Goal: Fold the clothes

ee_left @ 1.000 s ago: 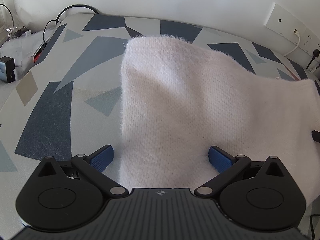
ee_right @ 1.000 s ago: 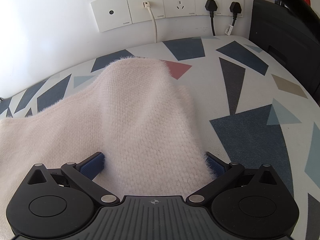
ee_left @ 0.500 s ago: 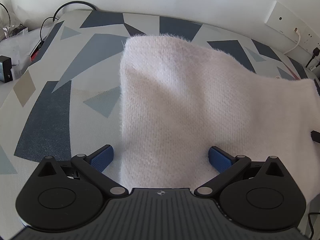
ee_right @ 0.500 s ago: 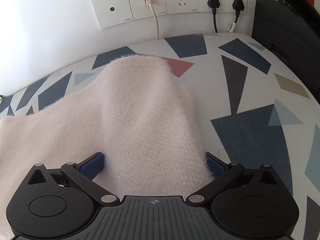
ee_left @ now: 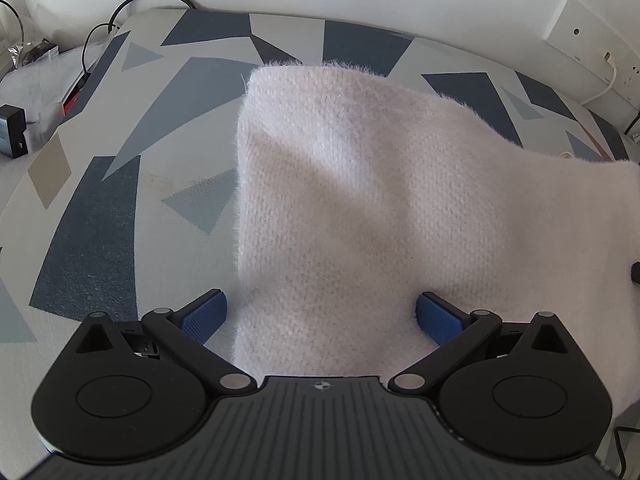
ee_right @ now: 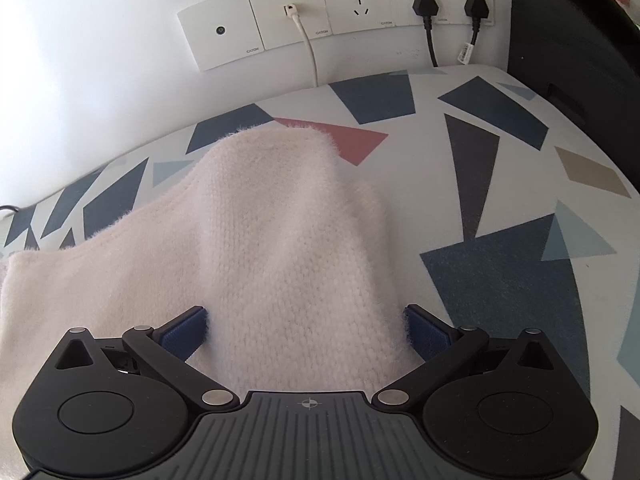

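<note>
- The left tongs [ee_left: 322, 314] stand wide open, with the left part of the fluffy pale pink sweater [ee_left: 360, 200] lying between the blue fingers [ee_left: 202, 316], ungripped.
- The right tongs [ee_right: 306, 330] gape equally over its right part; the sweater [ee_right: 280, 240] stretches toward the surface [ee_right: 500, 208] edge at the wall.

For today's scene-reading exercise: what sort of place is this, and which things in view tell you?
Probably a room in a home, perhaps a bedroom: a fluffy pink sweater lies on a surface covered in a geometric-print cloth, pushed against a wall with a row of sockets.
</note>
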